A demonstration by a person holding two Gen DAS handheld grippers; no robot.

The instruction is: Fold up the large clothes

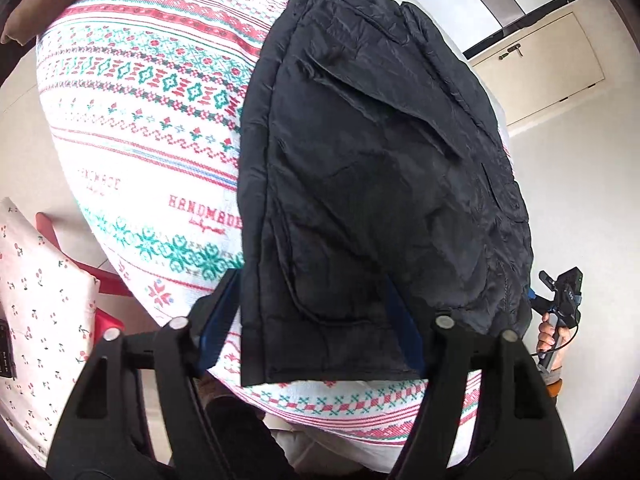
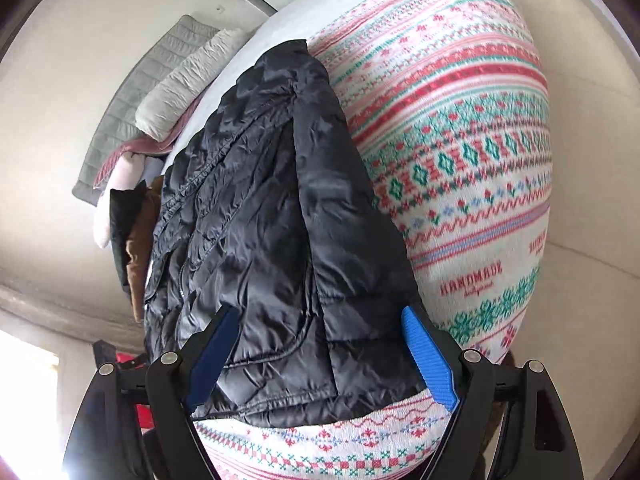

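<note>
While both our tongs, left and right, stand spread over its hem, the black quilted jacket lies folded lengthwise on the patterned bed.

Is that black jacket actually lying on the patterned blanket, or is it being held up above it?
Touching. In the right wrist view the black jacket lies flat on the patterned blanket, its hem resting on the fabric with no gap beneath.

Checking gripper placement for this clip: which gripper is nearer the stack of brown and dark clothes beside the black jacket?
Right. The right gripper hangs over the black jacket with the stack just beyond its edge; the left gripper is over the jacket's far side.
</note>
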